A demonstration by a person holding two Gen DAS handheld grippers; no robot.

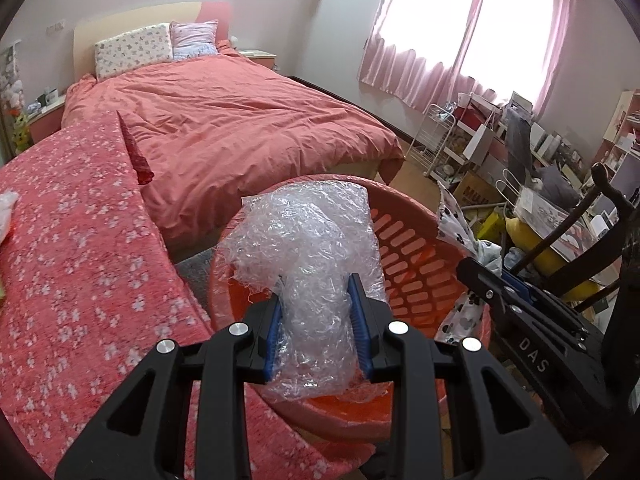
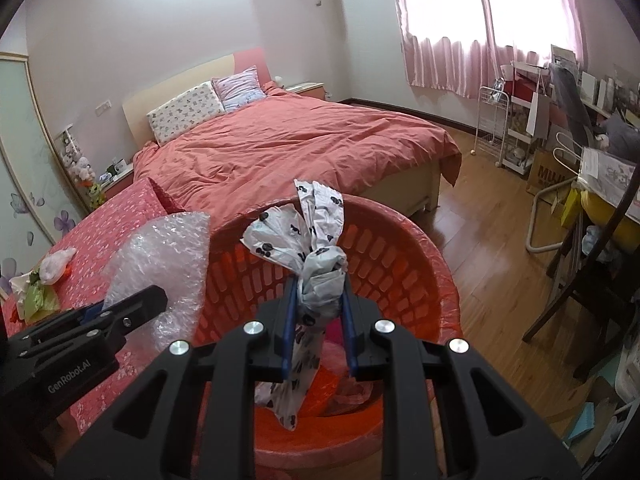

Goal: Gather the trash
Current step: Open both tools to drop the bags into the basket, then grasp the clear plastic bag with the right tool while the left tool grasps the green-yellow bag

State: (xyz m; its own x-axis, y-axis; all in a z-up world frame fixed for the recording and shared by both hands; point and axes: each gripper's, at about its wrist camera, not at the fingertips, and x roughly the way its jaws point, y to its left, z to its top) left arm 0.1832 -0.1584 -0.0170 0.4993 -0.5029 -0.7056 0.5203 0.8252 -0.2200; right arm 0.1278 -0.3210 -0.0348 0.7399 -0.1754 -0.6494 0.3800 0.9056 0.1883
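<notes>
Clear bubble wrap (image 1: 308, 280) is pinched between the blue pads of the left hand-held gripper (image 1: 318, 320), a crumpled wad that hangs over the rim of the orange basket (image 1: 416, 276). The right hand-held gripper (image 2: 318, 312) is pinching a knotted white bag with black paw prints (image 2: 316, 264), gripped just below the knot, its loose ends standing up and its tail hanging down inside the basket. Both pieces are over the basket's mouth, not yet let go.

Both look very light and soft. The wrap is springy and slick, so it will likely puff out and may cling to a pad when the jaws part; a pinch through the thick middle of the wad, as here, holds best. The bag is limp and thin; the knot is the firm spot to take.

More scraps, a small white bag (image 2: 56, 266) and some green paper (image 2: 36, 300), lie on the flowered red cover (image 2: 108, 232) left of the basket, well apart from both hand-held grippers.
</notes>
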